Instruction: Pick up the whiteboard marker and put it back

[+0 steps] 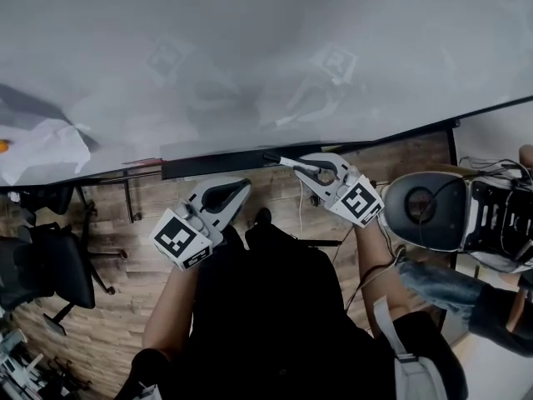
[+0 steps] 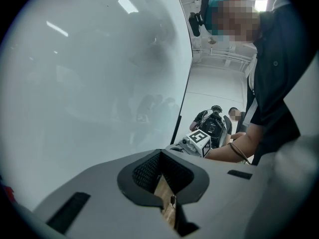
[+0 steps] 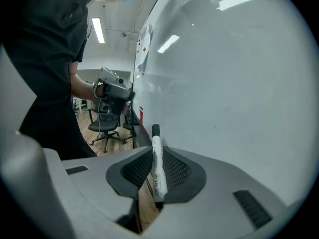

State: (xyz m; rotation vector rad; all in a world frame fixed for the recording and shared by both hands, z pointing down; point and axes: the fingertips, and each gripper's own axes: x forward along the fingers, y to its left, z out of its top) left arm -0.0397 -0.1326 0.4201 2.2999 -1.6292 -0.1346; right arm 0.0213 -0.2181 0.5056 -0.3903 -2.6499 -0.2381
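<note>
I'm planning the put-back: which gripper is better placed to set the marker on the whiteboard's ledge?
Right. The right gripper is shut on the whiteboard marker, near the ledge; the left gripper is shut on nothing.

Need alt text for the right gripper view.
Right gripper clamps a white marker with a black cap, pointing ahead along the whiteboard that fills the right side. At left, a person in a dark shirt holds the left gripper, with office chairs on a wood floor behind.

Left gripper closed, right gripper clamped
</note>
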